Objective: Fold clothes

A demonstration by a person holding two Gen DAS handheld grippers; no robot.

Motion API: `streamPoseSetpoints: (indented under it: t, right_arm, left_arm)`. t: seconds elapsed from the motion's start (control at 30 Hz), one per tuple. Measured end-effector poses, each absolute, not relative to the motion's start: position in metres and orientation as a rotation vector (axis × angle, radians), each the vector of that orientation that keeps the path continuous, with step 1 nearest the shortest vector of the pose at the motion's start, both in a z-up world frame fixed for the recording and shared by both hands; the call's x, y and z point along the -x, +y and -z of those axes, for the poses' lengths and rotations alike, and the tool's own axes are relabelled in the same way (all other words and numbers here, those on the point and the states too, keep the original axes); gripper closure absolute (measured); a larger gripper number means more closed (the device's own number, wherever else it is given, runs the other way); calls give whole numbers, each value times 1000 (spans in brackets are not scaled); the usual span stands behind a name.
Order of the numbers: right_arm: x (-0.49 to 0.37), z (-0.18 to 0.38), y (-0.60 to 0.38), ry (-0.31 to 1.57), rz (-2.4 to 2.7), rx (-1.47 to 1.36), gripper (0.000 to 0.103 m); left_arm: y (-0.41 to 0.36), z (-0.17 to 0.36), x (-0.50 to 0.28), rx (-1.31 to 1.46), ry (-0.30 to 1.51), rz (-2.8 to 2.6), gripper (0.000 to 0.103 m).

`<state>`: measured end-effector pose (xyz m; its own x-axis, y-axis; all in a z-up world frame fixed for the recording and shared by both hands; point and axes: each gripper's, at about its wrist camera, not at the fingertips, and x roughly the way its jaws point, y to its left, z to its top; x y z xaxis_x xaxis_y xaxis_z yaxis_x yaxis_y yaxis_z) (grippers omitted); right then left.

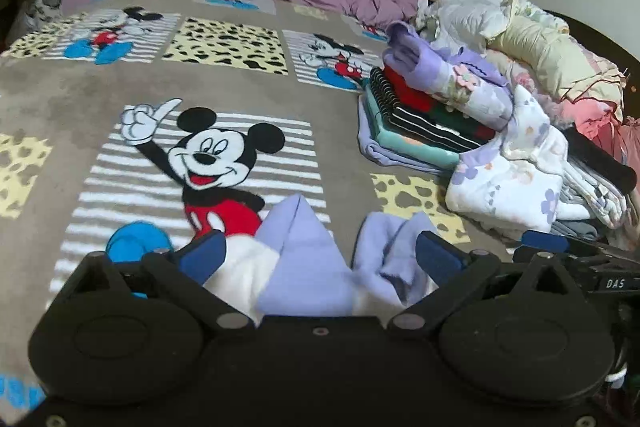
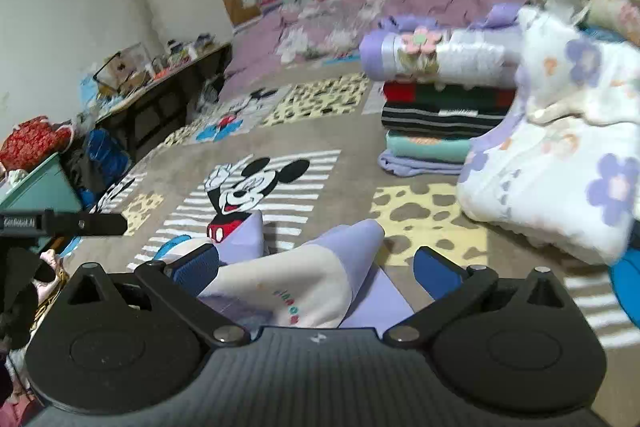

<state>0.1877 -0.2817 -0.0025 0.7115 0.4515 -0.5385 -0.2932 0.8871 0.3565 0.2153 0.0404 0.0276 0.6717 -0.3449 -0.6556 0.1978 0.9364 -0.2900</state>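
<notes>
Item: garment [image 1: 304, 259], lilac and white, on the bed [image 1: 60, 115], at the near edge of the Mickey blanket [image 1: 224, 155].

Position relative to my jaws: it lies directly between both pairs, bunched and raised into peaks rather than flat. In the left wrist view, 2 lilac peaks rise between the pads. In the right wrist view a white panel with small coloured lettering drapes across the gap, lilac on either side.

Left gripper [image 1: 320, 255]: jaws spread wide, cloth filling the gap; the right pad touches a lilac fold, but I see no pinch.

Right gripper [image 2: 320, 263]: jaws spread wide too; the left pad sits against the cloth, the right pad stands clear of it over bare blanket.

Nearer arm: neither clearly; both are at the garment, side by side. The left tool's bar shows at the left edge of the right view.

Long axis: I cannot tell; the cloth is too crumpled, and most of it is hidden under my tools.

Stage: this fits either gathering the piece up or having just let it drop. The pictures do not settle which.

Holders: no container here. 1 stack [image 2: 436, 123] of folded clothes, about 5 layers, sits ahead and to the right. A floral quilt [image 2: 560, 179] leans against it.
</notes>
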Motion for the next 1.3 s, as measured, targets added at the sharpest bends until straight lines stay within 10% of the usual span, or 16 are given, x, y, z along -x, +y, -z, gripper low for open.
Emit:
streamPoseSetpoints:
  t: [0.2, 0.37, 0.8, 1.03, 1.3]
  right_arm:
    - [-243, 21, -285, 733, -455, -273, 2]
    - [-286, 39, -275, 801, -495, -251, 30]
    - [-335, 86, -253, 982, -582, -180, 24]
    - [-321, 82, -263, 989, -660, -197, 87]
    - [-300, 28, -282, 811, -705, -261, 92]
  left_arm:
    - [33, -9, -262, 112, 853, 392, 17]
    - [31, 17, -296, 77, 934, 443, 27]
    - [23, 61, -342, 79, 1077, 554, 32]
    - [22, 60, -331, 58, 1023, 592, 93]
    - [43, 7, -310, 87, 843, 581, 98]
